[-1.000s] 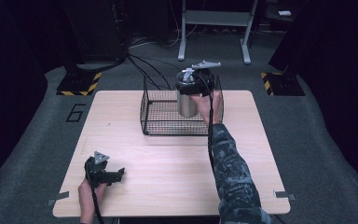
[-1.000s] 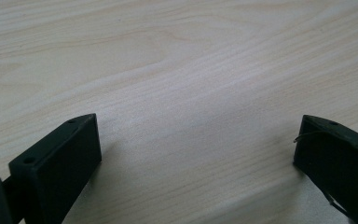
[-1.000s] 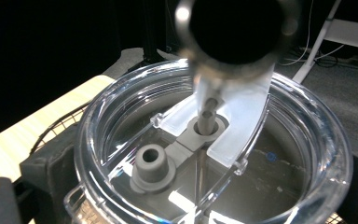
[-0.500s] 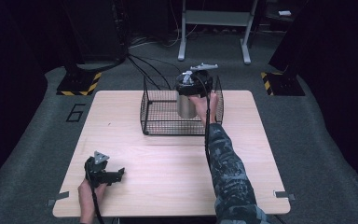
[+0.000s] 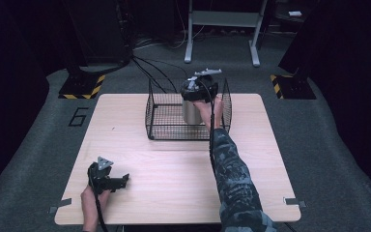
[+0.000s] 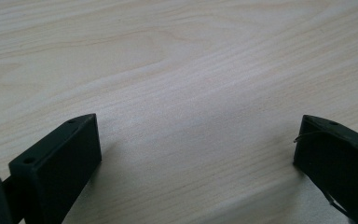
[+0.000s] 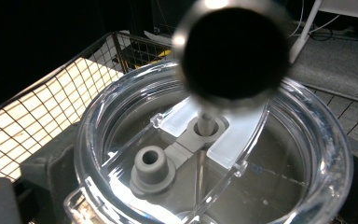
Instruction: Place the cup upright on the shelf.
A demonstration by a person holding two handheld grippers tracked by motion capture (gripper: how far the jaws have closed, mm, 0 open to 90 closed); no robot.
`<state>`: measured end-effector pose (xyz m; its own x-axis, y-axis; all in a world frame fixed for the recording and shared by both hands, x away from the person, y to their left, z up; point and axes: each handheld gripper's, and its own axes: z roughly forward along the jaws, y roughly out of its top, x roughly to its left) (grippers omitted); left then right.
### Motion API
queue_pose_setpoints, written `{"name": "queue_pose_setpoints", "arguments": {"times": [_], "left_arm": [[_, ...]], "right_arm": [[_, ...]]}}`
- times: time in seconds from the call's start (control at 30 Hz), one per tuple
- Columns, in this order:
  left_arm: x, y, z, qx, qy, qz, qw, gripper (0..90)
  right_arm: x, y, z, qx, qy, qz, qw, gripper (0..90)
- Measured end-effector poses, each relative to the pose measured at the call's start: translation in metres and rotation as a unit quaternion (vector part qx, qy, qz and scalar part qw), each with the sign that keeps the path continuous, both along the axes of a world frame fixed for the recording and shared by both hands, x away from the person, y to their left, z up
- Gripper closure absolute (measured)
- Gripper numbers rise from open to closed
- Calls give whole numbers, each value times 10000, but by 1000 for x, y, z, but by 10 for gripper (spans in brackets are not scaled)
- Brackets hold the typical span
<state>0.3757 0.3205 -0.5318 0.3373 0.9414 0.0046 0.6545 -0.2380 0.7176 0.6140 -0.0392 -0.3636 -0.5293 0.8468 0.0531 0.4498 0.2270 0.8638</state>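
Left gripper [image 5: 107, 177] rests low on the wooden surface [image 5: 174, 164] with jaws wide, nothing between them, probably waiting. Farther away, the right gripper [image 5: 199, 88] clamps the steel tumbler [image 5: 191, 111], upright inside the wire basket [image 5: 162, 126], its clear lid [image 7: 214, 154] on.

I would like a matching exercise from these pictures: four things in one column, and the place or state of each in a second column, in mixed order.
Things
1. left gripper
2. right gripper
3. tumbler
4. wire basket

Places or states
a. stands inside the basket
b. at the table's far middle
c. jaws wide apart, near the table's front left
d. over the tumbler's lid

Pairs: 1-c, 2-d, 3-a, 4-b
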Motion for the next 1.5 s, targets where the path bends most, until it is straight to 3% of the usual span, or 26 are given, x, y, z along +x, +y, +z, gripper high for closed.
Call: {"name": "queue_pose_setpoints", "arguments": {"times": [0.8, 1.5], "left_arm": [[0, 1, 0, 36, -10, -22, 10000, 3], [1, 1, 0, 38, -17, -34, 10000, 4]], "right_arm": [[12, 15, -23, -61, 294, -141, 9995, 34], [12, 14, -38, -176, 272, -36, 9995, 33]]}}
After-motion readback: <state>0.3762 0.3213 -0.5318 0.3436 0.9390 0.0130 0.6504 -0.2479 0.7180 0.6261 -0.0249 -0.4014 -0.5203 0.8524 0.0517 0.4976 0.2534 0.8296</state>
